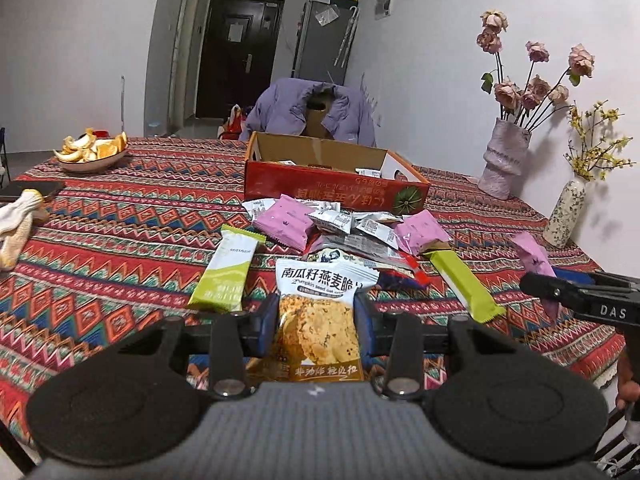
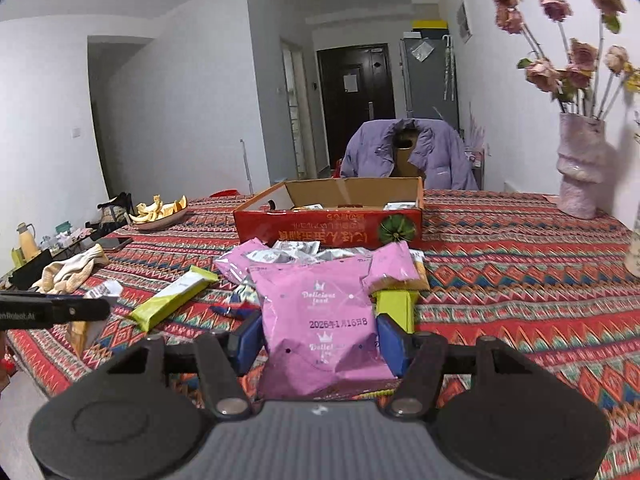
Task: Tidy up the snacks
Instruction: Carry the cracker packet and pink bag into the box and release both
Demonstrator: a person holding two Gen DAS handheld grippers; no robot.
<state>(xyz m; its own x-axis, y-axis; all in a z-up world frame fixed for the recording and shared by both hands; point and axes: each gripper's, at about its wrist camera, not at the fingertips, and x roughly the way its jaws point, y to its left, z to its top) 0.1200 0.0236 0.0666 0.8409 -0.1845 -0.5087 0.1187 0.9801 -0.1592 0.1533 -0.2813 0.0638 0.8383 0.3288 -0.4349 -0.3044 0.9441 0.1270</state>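
Left gripper (image 1: pixel 316 320) clamps an oat crisp packet (image 1: pixel 320 312) between its blue pads, lifted above the table (image 1: pixel 120 240); right gripper (image 2: pixel 320 340) pinches a pink snack bag (image 2: pixel 320 320) the same way, also off the cloth. Remaining snack pile (image 1: pixel 340 228) lies on the table just in front of the open red box (image 1: pixel 332 184), with a green bar (image 1: pixel 224 272) at its left edge and another green bar (image 1: pixel 464 284) at its right; a few packets already sit inside the box
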